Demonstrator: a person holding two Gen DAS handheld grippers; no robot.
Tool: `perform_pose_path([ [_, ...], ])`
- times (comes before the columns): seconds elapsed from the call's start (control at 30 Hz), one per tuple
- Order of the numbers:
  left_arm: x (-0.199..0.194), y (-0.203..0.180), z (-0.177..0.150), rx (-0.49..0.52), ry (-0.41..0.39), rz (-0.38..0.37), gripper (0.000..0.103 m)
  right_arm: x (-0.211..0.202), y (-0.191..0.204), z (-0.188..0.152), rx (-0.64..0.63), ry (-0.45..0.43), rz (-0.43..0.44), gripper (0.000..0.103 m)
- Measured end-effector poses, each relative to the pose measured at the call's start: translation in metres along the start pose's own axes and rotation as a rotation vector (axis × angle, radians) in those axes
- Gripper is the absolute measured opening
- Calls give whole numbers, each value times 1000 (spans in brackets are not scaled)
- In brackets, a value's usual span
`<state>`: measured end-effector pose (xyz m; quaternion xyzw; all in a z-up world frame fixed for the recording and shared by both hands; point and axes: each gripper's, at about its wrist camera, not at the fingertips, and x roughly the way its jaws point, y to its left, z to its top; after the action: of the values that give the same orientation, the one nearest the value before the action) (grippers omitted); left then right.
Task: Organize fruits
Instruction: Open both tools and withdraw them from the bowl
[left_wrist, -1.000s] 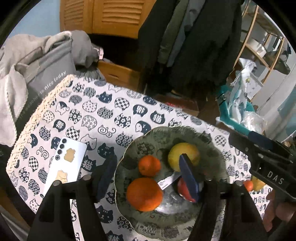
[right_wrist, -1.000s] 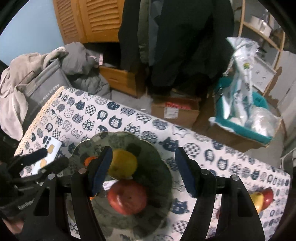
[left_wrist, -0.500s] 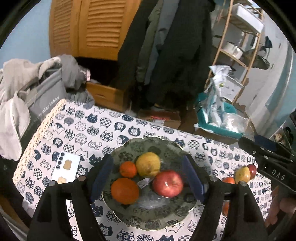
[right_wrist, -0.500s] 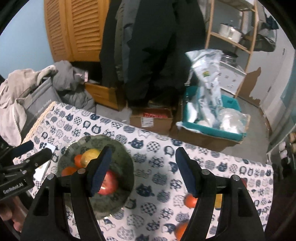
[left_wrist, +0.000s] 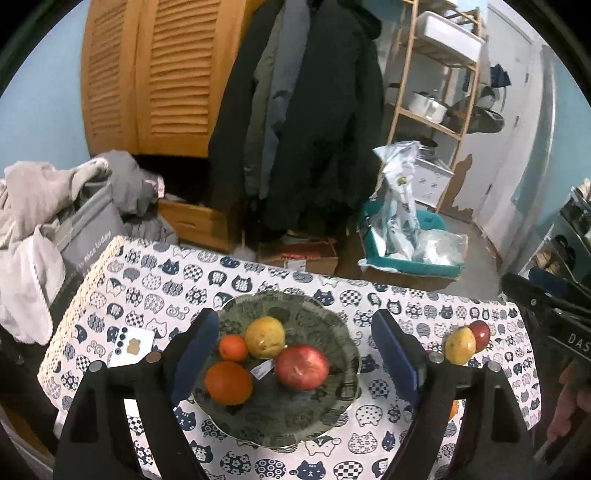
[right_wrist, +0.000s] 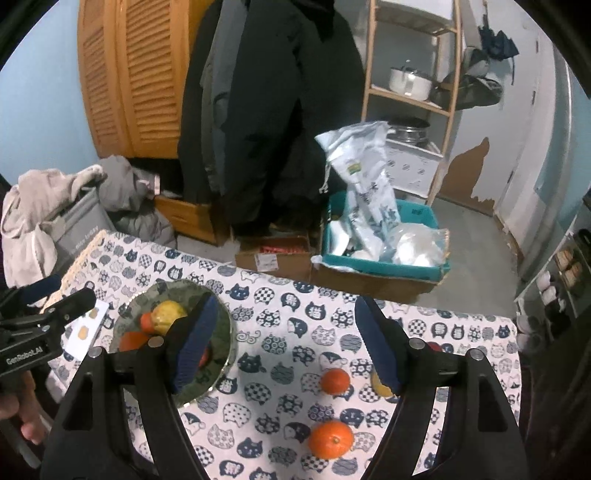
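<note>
Above plate (left_wrist: 343, 332), left hand-held gripper (left_wrist: 295, 350) agape

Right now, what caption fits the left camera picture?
Open left hand-held gripper above a plate holding a red apple, a pear and two oranges.

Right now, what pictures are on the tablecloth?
Navy and white cat faces on the tablecloth, clearest in the right wrist view.
</note>
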<state>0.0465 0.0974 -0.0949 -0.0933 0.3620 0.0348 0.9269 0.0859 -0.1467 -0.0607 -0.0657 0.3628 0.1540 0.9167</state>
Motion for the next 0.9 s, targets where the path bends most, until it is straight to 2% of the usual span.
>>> perform_pose_path([
  [0.33,-19,-36,3,43,-37,-53,86,-44,-35,-13,31,-58,-39,80],
  [0.5,-23,-55,2,62,-30,-85,87,-60,-55,-21,54,-83,-72,81],
  [0.9,-21,-105,-2,137,-12,-152,87,-77,-102,-46,124,-76,-160,83],
])
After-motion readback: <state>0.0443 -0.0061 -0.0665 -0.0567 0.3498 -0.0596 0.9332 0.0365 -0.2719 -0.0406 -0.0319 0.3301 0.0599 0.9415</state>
